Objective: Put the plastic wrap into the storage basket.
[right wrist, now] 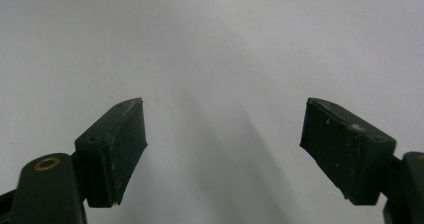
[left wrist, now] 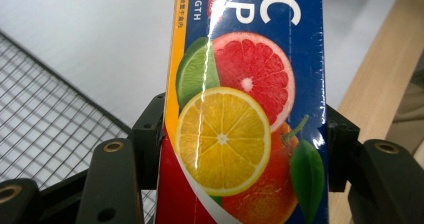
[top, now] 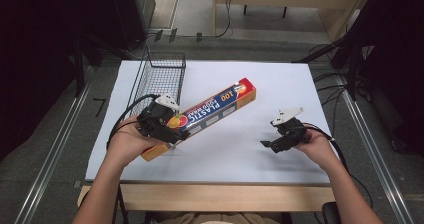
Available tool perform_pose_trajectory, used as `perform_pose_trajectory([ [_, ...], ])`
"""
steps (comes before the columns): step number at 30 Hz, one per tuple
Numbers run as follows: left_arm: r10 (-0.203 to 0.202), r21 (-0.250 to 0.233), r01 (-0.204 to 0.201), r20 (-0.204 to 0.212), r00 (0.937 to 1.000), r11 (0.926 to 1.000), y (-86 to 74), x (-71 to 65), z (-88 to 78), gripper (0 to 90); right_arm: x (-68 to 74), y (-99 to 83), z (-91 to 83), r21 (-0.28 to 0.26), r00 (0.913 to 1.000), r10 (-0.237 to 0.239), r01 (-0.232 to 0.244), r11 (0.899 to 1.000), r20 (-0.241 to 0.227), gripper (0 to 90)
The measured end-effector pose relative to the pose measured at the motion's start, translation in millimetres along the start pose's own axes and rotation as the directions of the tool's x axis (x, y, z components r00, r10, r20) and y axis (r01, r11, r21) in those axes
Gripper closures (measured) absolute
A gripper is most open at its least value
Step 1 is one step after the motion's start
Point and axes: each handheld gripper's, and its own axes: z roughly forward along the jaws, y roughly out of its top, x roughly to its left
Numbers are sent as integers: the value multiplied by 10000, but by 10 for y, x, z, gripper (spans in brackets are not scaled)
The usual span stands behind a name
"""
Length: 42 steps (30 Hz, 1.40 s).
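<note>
White sheet over the wooden surface (top: 300, 149), dark floor around it. My left gripper (top: 159, 120) is clamped across a long plastic wrap box (top: 215, 106), glossy blue and orange cardboard with printed citrus, held tilted above the sheet near its low end, beside the black wire basket (top: 162, 76). My right gripper (top: 280, 136) hangs over bare sheet, jaws apart, holding nothing. Risk as I judge it: off-centre grip on slick cardboard, so the far end could sag, pivot or slip out.

Black two-jaw left gripper (top: 167, 126) and right gripper (top: 272, 145), each topped by a grey three-cornered plate, brass-ringed screws, trailing black cables.
</note>
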Motion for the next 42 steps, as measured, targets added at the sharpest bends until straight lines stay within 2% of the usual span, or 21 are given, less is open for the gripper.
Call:
perform_pose_trajectory([
  [2, -227, -42, 226, -31, 9997, 9997, 4, 33, -30, 395, 18, -5, 15, 142, 9998, -186, 187, 9997, -33, 185],
  [4, -415, -79, 415, -1, 9991, 9991, 13, 59, -57, 394, 23, -5, 19, 169, 9999, -142, 143, 9998, -54, 185],
  [10, -678, -24, 677, -571, 9961, 9977, 80, 142, -103, 394, 9, 8, 16, 93, 10000, -35, 36, 10000, -67, 185],
  [11, -570, -15, 571, -723, 9958, 9984, 85, 162, -107, 394, 8, 8, 19, 118, 10000, -57, 58, 9999, -39, 185],
  [15, -920, -88, 916, -1041, 9903, 9958, 103, 261, -117, 395, 16, 3, 36, 254, 9998, -177, 178, 9995, -45, 186],
  [17, -1171, -118, 1166, -1224, 9855, 9931, 115, 310, -120, 395, 19, 4, 51, 297, 9997, -236, 238, 9993, -55, 185],
  [22, -1865, -225, 1853, -1618, 9690, 9824, 150, 426, -116, 395, 23, 16, 59, 353, 9997, -229, 232, 9991, -87, 185],
  [26, -2176, -211, 2177, -1946, 9564, 9758, 180, 516, -89, 395, 12, 20, 67, 324, 9995, -320, 322, 9990, -81, 186],
  [30, -2641, -280, 2643, -2123, 9408, 9640, 179, 632, -63, 395, 12, 21, 68, 342, 9996, -275, 278, 9990, -81, 185],
  [32, -3080, -405, 3067, -2143, 9269, 9510, 173, 697, -50, 395, 9, 21, 67, 343, 9996, -272, 276, 9990, -102, 186],
  [36, -3370, -454, 3356, -2233, 9146, 9409, 163, 805, -32, 396, 7, 20, 65, 358, 9996, -261, 265, 9990, -123, 185],
  [39, -3598, -473, 3598, -2498, 8990, 9318, 160, 863, -10, 395, 8, 20, 67, 378, 9996, -271, 275, 9989, -117, 186],
  [42, -3894, -529, 3904, -2719, 8800, 9191, 151, 926, 18, 395, 10, 20, 71, 385, 9996, -259, 262, 9989, -99, 186],
])
